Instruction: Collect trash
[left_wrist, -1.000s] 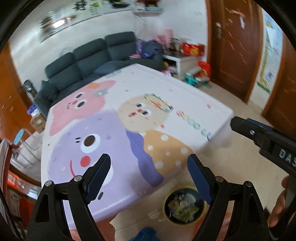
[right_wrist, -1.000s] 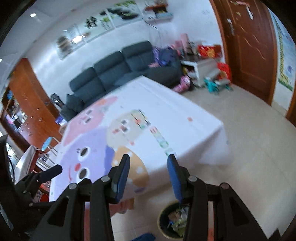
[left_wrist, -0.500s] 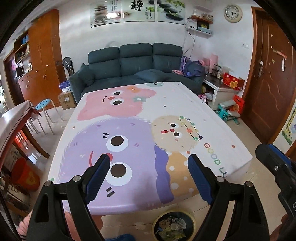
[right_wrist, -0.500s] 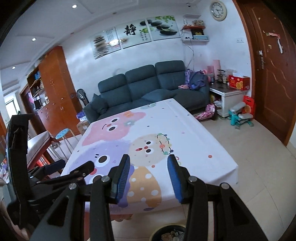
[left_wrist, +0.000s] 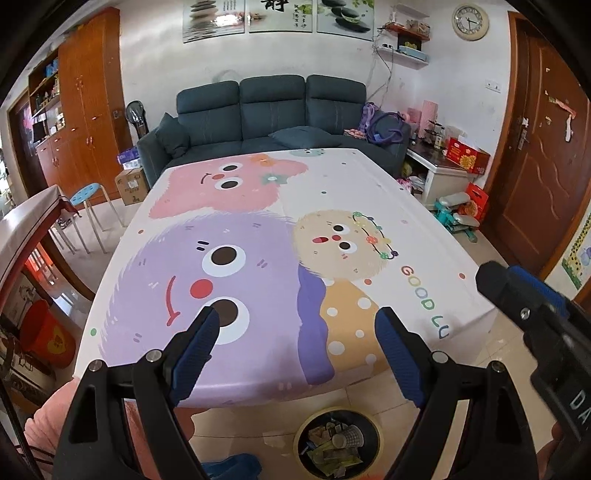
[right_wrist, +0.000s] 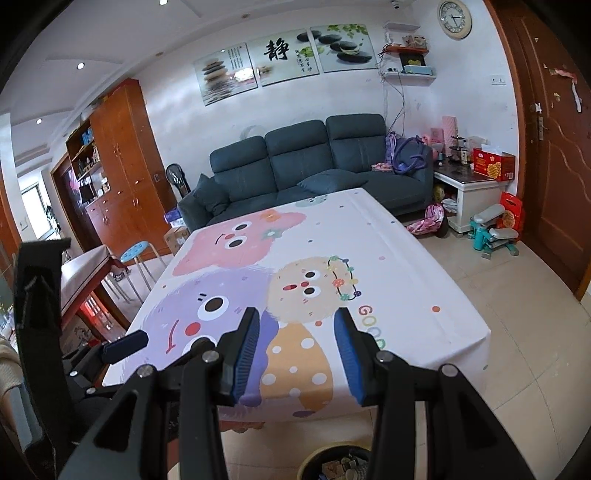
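- The left gripper (left_wrist: 295, 334) is held above the near edge of the table (left_wrist: 369, 177), angled down and forward; its blue ribbed pads stand wide apart with nothing between them.
- The right gripper (right_wrist: 297, 343) hangs beside it at a gentler downward tilt, its jaws parted more narrowly and likewise empty.
- In the left view the right gripper's black arm with a blue pad juts in from the right edge; a pink sleeve (left_wrist: 55, 417) shows at the lower left.
- The trash bin (left_wrist: 338, 441) sits on the tiled floor just below the table's near edge, beneath both grippers: round, dark inside with a pale yellowish rim, holding crumpled wrappers and a paper cup.
- The table is covered by a smooth tablecloth (right_wrist: 295, 280) printed with fuzzy pink, purple and beige cartoon faces and coloured letters.
- A dark blue-grey fabric sofa (right_wrist: 314, 162) stands behind the table.
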